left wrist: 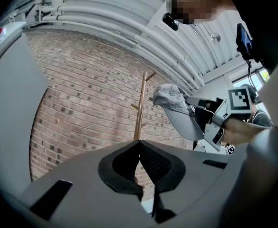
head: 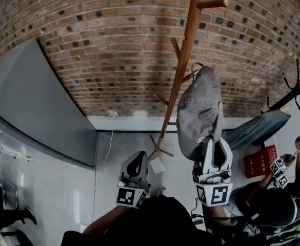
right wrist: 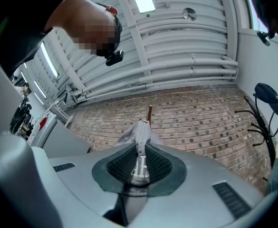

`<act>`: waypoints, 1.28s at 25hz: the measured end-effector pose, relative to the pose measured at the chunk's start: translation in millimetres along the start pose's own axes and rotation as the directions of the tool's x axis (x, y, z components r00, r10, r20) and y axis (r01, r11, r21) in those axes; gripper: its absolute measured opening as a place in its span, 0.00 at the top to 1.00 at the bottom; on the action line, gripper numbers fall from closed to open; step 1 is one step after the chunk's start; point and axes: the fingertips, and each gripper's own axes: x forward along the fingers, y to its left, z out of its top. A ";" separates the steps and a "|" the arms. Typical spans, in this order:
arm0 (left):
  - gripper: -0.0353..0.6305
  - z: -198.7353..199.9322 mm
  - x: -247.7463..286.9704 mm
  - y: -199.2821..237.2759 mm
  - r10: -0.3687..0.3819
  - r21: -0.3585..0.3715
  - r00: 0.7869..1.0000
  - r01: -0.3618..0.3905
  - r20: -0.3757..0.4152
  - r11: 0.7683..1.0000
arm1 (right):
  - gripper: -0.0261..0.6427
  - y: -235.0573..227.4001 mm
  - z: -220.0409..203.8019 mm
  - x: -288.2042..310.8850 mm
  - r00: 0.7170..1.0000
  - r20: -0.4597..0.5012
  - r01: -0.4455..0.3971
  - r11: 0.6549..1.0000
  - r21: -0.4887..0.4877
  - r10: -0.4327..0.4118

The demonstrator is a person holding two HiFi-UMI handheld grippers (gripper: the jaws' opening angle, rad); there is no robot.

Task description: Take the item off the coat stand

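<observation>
My R gripper [head: 212, 142] is clamped on the brim of the grey cap [head: 201, 109], just right of the coat stand [head: 190, 29] pole. L gripper [head: 136, 164], lower left of stand: jaws together, nothing between.

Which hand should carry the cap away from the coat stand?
Right, probably. The right gripper is clamped on the grey cap beside the coat stand; the left gripper is shut, empty, apart.

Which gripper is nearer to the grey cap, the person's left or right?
Right. The right gripper is clamped on the grey cap; the left gripper is apart from it, lower and to its left in the head view.
</observation>
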 end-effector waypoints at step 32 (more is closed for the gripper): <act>0.92 1.4 18.3 -14.4 -0.020 0.005 1.000 0.020 -0.009 1.000 | 0.87 6.1 -69.1 -42.2 0.975 -0.218 0.076 0.987 0.144 -0.044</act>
